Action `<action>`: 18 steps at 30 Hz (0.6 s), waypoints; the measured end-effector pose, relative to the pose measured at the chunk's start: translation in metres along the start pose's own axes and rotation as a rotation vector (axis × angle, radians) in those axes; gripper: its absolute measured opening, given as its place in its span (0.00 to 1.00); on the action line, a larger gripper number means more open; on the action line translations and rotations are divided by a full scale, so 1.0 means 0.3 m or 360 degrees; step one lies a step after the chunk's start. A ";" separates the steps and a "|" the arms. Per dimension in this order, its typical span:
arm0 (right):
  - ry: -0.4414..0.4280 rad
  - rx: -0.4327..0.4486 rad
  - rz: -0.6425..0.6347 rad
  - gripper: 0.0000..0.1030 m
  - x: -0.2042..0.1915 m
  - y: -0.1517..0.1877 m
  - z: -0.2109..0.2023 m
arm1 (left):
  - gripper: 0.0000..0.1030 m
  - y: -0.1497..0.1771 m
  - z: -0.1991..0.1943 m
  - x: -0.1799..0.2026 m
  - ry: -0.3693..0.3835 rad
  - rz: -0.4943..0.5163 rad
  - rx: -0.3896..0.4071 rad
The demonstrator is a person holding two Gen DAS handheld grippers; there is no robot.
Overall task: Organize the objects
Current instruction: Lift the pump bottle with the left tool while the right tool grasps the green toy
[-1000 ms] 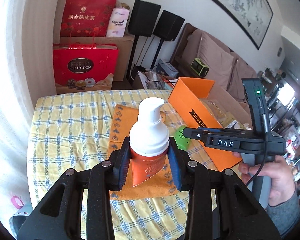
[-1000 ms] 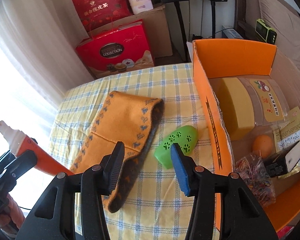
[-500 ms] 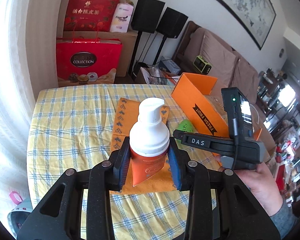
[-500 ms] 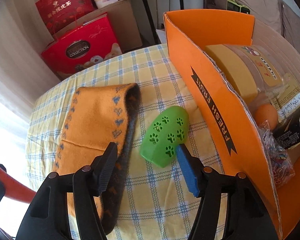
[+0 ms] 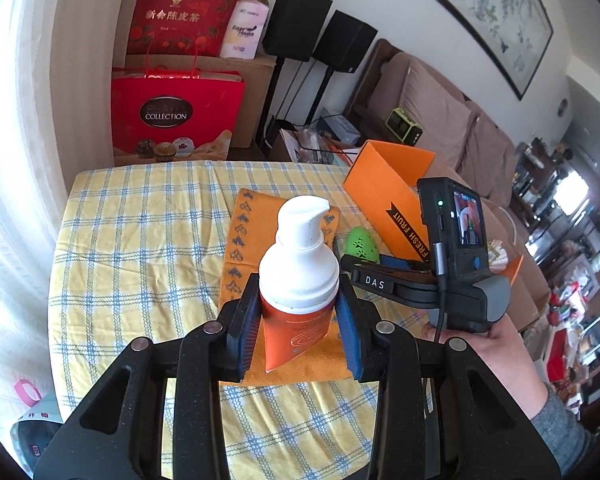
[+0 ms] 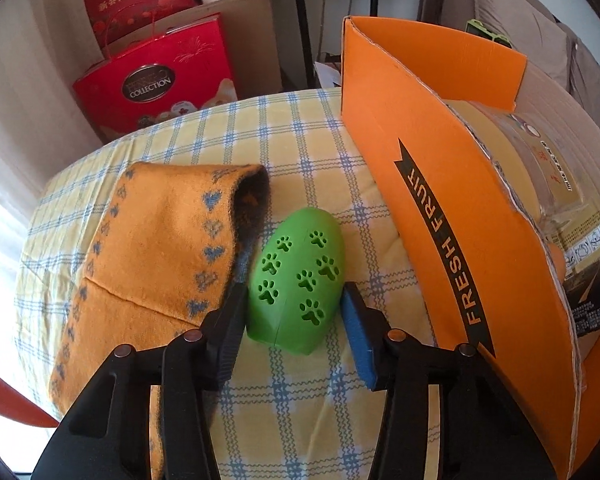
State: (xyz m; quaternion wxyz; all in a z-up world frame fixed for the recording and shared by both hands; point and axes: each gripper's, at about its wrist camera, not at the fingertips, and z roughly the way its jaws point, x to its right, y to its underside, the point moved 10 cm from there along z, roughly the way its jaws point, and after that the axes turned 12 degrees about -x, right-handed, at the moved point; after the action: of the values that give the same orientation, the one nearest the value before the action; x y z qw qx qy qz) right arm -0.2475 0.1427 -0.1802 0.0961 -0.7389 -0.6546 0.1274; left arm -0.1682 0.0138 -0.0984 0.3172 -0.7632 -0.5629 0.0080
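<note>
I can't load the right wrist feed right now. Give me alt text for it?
The right gripper is closing around a green egg-shaped case with paw-print holes lying on the yellow checked tablecloth, its pads at the case's sides. An orange folded cloth lies left of the case, an orange cardboard box right.

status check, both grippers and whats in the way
Left gripper shut on pump bottle. Right gripper closing around green paw-print case. Orange scarf touches its left finger.

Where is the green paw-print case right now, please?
In the right wrist view, the green paw-print case lies on the tablecloth between orange scarf and orange box.
</note>
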 end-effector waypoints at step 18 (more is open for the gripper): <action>-0.0178 0.0041 -0.0165 0.44 -0.054 0.011 -0.104 | 0.32 -0.034 0.033 0.065 -0.0017 0.0026 -0.0035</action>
State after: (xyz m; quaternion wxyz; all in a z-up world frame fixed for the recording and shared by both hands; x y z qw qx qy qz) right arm -0.2363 0.1271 -0.1506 0.0753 -0.6944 -0.6948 0.1717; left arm -0.1735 0.0370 -0.0947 0.3057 -0.7712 -0.5584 0.0087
